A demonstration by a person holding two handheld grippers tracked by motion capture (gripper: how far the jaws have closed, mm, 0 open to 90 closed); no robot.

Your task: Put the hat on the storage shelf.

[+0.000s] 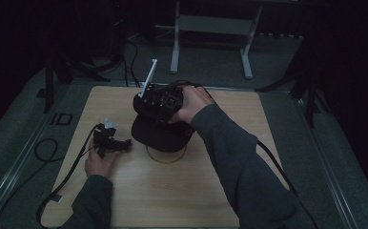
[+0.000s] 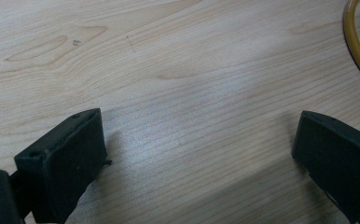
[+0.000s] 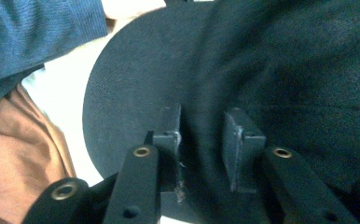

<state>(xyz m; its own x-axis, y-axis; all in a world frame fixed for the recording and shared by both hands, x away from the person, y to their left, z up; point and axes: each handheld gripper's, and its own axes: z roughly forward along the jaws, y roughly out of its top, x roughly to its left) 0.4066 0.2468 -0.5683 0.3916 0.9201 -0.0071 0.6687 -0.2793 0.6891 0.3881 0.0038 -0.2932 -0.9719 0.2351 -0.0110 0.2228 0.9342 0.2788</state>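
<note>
Right gripper (image 3: pixel 201 140) of mine pinching black cap (image 1: pixel 160 136) fabric over yellow ring (image 1: pixel 166 156), left gripper (image 2: pixel 197 154) wide open, empty, low over table (image 1: pixel 172 200).

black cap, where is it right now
In the high view the black cap sits mid-table under the right hand-held gripper, partly covering a yellow ring; the left hand-held gripper lies to its left.

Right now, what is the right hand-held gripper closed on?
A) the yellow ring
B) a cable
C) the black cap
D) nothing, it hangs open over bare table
C. In the right gripper view the right hand-held gripper has its jaws pinched into the dark fabric of the black cap, and the high view shows it held over the cap above the yellow ring, while the left hand-held gripper stands open over bare wood.
</note>
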